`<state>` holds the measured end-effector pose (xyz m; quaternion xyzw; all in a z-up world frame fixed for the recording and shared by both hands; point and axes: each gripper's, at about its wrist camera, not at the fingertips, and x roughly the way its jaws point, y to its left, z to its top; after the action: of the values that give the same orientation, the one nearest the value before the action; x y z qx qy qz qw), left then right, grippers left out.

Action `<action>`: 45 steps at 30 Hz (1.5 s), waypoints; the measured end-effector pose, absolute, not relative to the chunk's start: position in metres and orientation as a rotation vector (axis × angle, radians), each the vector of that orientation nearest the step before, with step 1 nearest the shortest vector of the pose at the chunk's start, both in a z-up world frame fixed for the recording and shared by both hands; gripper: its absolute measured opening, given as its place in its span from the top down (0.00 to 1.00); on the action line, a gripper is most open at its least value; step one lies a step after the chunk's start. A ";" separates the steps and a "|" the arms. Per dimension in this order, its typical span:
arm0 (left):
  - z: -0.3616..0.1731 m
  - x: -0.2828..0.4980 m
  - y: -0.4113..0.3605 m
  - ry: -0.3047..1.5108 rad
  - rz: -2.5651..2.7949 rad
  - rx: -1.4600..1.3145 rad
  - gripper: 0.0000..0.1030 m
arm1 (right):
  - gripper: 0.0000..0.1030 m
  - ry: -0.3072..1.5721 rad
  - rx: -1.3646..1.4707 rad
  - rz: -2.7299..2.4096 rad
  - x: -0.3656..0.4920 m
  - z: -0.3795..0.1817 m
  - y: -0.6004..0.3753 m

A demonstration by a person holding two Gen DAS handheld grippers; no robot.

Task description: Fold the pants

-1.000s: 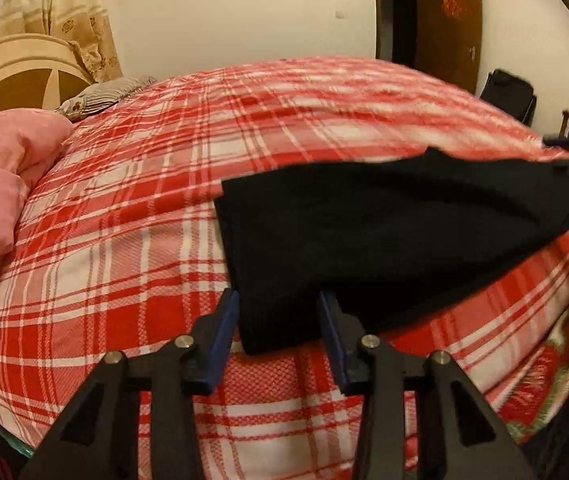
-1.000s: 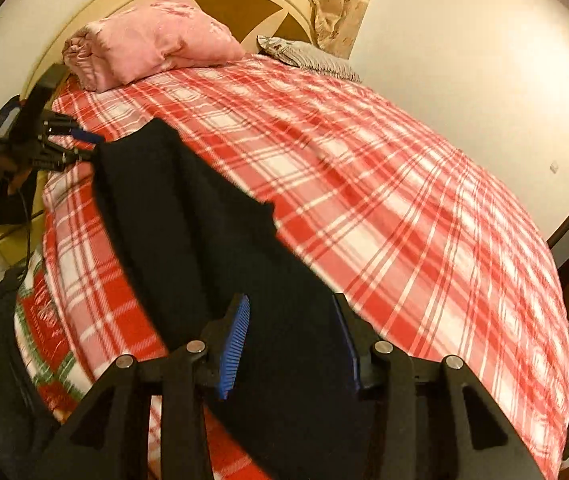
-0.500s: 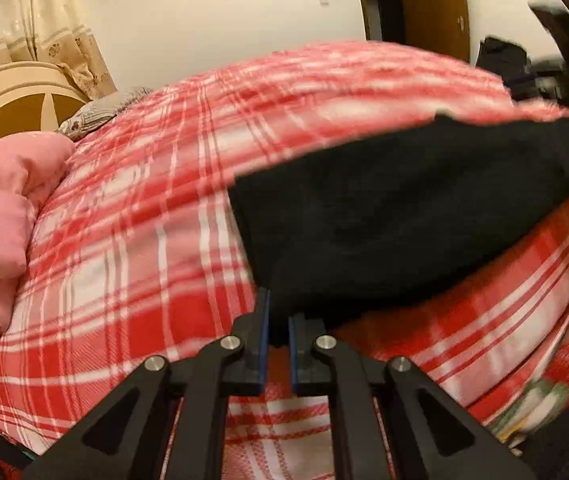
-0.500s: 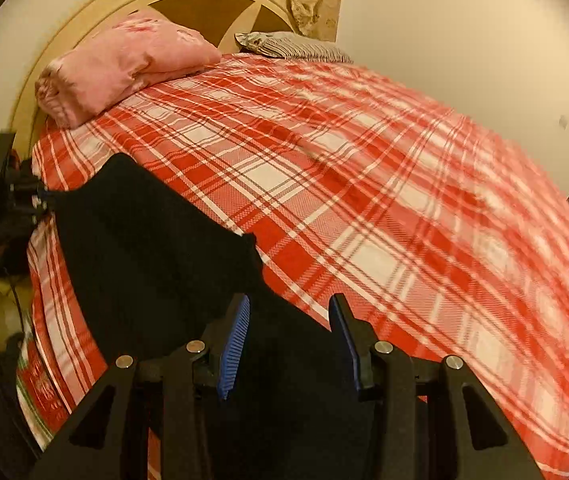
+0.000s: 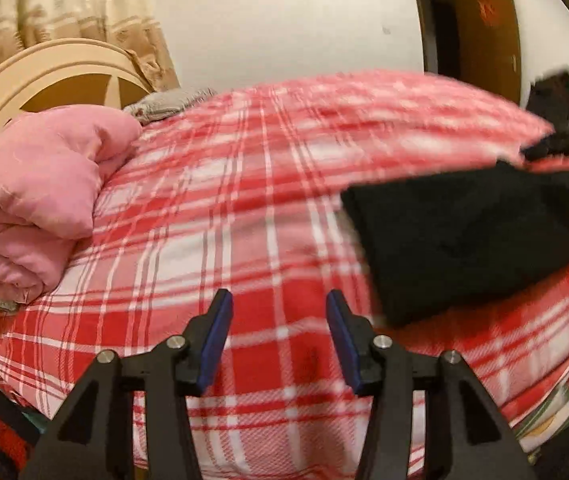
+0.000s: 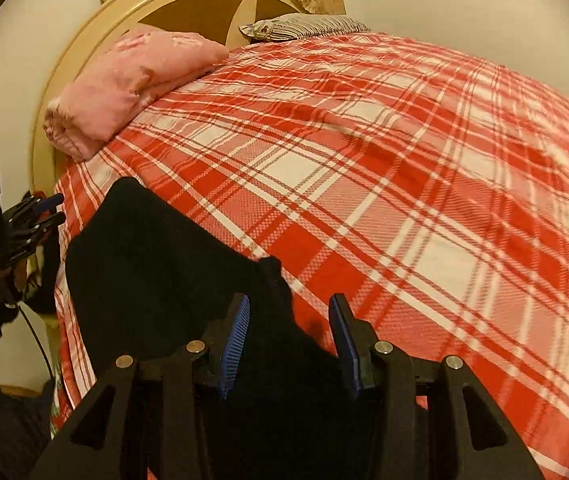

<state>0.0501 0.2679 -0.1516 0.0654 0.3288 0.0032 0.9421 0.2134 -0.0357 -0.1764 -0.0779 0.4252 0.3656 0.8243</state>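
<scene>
The black pants (image 6: 156, 280) are laid along the near edge of the bed (image 6: 404, 200). One end is straddled, ungripped, by the right hand-held gripper (image 6: 289, 340). The left hand-held gripper (image 5: 276, 336), jaws opening and empty, is seen beside the other end.

In front of me I see a bed covered with a red and white plaid sheet (image 6: 404, 184). At about ten o'clock on it lies a folded pink quilt (image 6: 132, 84), touching the round cream headboard (image 6: 188, 8) behind it. At twelve o'clock, just beside the quilt, there is a striped grey pillow (image 6: 304, 26), also against the headboard. Above the headboard hangs a beige curtain with a pattern (image 5: 84, 4). The wall (image 5: 284, 20) is plain white. In my left view, at about one o'clock, a brown door (image 5: 488, 36) stands open, with something red and blurred on it.
</scene>
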 end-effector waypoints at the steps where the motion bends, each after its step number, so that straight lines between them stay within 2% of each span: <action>1: -0.148 0.051 0.262 0.654 -0.014 0.126 0.51 | 0.58 0.910 -0.153 0.789 0.215 -0.178 -0.032; 4: -0.140 0.063 0.231 0.637 -0.110 0.128 0.51 | 0.58 0.934 -0.133 0.795 0.220 -0.184 -0.025; 5: -0.139 0.069 0.219 0.636 -0.139 0.135 0.51 | 0.64 0.943 -0.136 0.796 0.220 -0.187 -0.023; 6: -0.141 0.078 0.208 0.642 -0.169 0.142 0.51 | 0.86 0.952 -0.139 0.802 0.220 -0.188 -0.020; 12: -0.167 0.115 0.171 0.746 -0.215 0.156 0.50 | 0.97 0.897 -0.203 0.710 0.214 -0.177 -0.025; 15: -0.168 0.109 0.165 0.730 -0.207 0.175 0.43 | 0.97 0.934 -0.213 0.695 0.225 -0.189 -0.021; 19: -0.167 0.108 0.164 0.736 -0.198 0.188 0.43 | 0.97 0.918 -0.191 0.703 0.226 -0.189 -0.026; 20: -0.165 0.107 0.163 0.742 -0.197 0.186 0.43 | 0.94 0.911 -0.176 0.711 0.224 -0.186 -0.030; 22: -0.158 0.105 0.160 0.744 -0.205 0.184 0.43 | 0.72 0.905 -0.171 0.685 0.221 -0.177 -0.047; 23: -0.154 0.103 0.155 0.734 -0.211 0.193 0.43 | 0.69 0.906 -0.182 0.653 0.219 -0.172 -0.059; 31: -0.138 0.103 0.093 0.708 -0.356 0.278 0.43 | 0.68 0.875 -0.149 0.422 0.195 -0.138 -0.198; 34: -0.140 0.108 0.062 0.720 -0.426 0.295 0.43 | 0.59 0.877 -0.116 0.318 0.172 -0.134 -0.256; 42: -0.136 0.104 -0.011 0.712 -0.560 0.398 0.43 | 0.59 0.829 0.090 0.073 0.090 -0.135 -0.402; 45: -0.140 0.104 -0.029 0.715 -0.593 0.423 0.40 | 0.59 0.790 0.156 -0.031 0.067 -0.129 -0.445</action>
<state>0.1038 -0.0290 -0.1398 0.2023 0.3421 -0.2838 0.8726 0.0672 -0.4453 -0.1290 0.0758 0.3843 -0.0152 0.9200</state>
